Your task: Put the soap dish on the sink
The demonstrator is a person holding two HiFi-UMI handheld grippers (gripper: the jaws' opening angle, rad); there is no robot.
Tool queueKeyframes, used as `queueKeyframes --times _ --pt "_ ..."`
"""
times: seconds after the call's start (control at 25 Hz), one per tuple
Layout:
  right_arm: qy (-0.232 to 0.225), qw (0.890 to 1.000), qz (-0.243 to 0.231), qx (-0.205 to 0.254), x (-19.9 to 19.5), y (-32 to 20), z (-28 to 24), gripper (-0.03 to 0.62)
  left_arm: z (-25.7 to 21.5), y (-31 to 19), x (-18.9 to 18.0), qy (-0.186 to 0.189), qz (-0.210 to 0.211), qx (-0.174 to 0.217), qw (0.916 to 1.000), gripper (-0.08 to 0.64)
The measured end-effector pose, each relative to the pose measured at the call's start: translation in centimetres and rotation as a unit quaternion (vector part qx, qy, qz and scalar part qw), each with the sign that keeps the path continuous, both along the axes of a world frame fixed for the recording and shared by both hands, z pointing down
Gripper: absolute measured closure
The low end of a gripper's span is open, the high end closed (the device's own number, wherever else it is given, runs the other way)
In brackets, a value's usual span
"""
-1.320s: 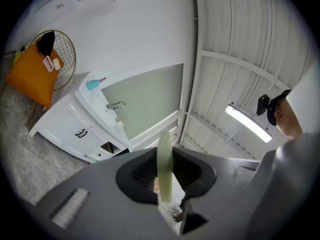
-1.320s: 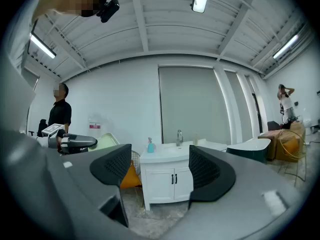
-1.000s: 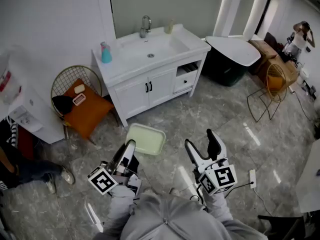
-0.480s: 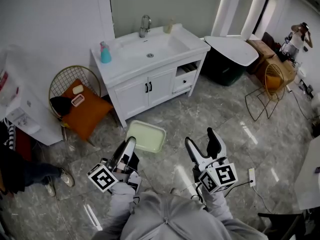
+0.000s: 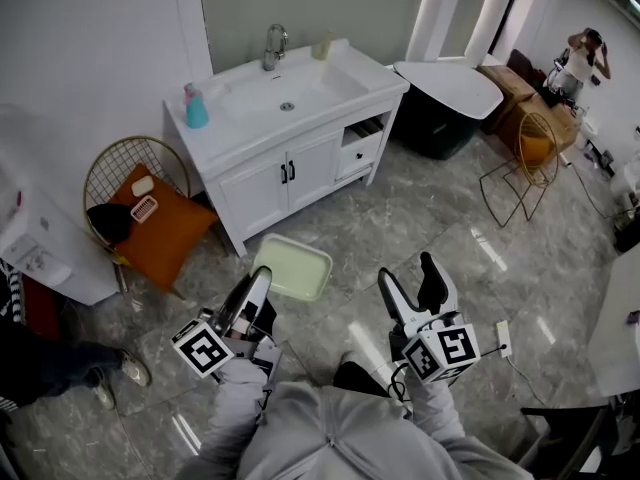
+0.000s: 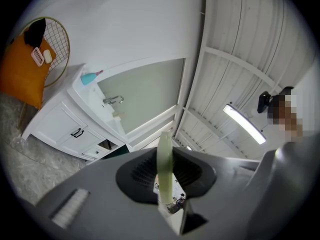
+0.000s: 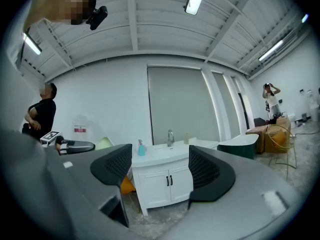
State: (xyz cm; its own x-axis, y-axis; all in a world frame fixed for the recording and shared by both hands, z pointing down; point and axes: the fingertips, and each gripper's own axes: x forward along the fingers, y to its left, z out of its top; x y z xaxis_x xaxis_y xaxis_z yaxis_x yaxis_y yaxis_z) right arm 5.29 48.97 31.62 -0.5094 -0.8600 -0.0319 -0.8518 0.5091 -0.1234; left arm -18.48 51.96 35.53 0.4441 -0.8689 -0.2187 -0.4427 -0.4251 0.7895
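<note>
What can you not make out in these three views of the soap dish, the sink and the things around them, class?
Left gripper view: the soap dish shows edge-on only, so its inside is unseen there.
Head view: the small item beside the faucet is too small to identify.
Head view: the open shelf is too dark and small to show its contents.
</note>
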Motion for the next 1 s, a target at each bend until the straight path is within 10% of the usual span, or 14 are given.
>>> queueKeyframes --times 1.0 --pt "-0.023 0.998 -0.052 -0.023 5.2 -27.9 1.9 0.238 0.3 -27.6 6.2 0.034 -0.028 -0.001 0.9990 0.437"
